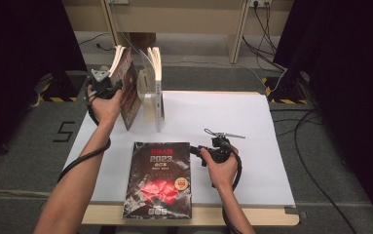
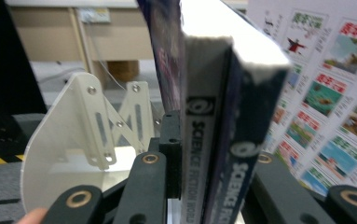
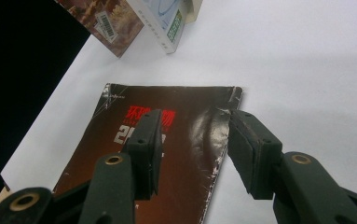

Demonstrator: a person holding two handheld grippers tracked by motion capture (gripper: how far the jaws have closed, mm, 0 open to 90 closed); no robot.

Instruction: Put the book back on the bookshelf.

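At the far left of the white sheet (image 1: 233, 122), the left gripper (image 1: 107, 87) has its jaws clamped on the spines of two upright magazines (image 2: 213, 140) beside a white bookend (image 2: 69, 154). The right gripper (image 1: 204, 152) hovers at the top right corner of the dark book (image 1: 159, 178) lying flat near the front edge, jaws apart, one over the cover and one off its edge.

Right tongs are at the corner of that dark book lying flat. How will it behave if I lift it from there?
The dark book will probably sag: the cover looks soft and creased near the right tongs. It looks thick, so likely heavy for a corner grip. The glossy cover may slip.
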